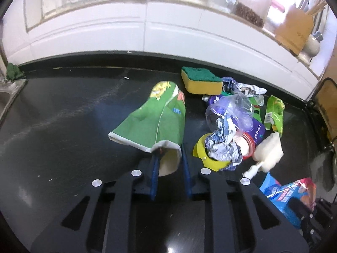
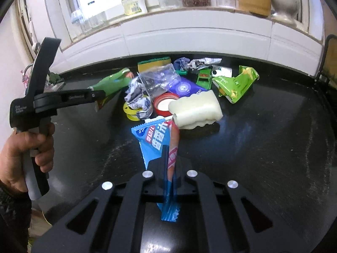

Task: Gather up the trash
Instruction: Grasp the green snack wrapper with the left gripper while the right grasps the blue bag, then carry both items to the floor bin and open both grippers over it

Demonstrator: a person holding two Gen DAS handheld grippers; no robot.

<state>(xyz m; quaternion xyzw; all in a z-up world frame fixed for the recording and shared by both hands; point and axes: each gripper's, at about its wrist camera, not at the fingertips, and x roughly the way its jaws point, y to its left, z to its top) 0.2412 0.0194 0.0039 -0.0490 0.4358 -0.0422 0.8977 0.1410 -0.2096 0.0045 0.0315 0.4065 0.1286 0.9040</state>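
My left gripper (image 1: 168,149) is shut on a green snack carton (image 1: 155,120), held over the black counter (image 1: 63,126); the carton also shows in the right wrist view (image 2: 111,82). My right gripper (image 2: 170,149) is shut on a blue snack wrapper (image 2: 153,141), also seen at the lower right of the left wrist view (image 1: 288,196). A trash pile lies between: crumpled foil (image 1: 223,143), a clear plastic bag (image 1: 231,109), a yellow tape roll (image 1: 208,160), a red-rimmed lid (image 2: 165,104), a purple pack (image 2: 185,88), a green wrapper (image 2: 238,84).
A yellow-green sponge (image 1: 200,80) lies by the white tiled wall. A white dish brush (image 2: 195,110) lies near the pile. A green toy car (image 2: 204,77) sits behind. A sink (image 1: 6,97) is at left. Jars and a wooden utensil holder (image 1: 294,29) stand on the sill.
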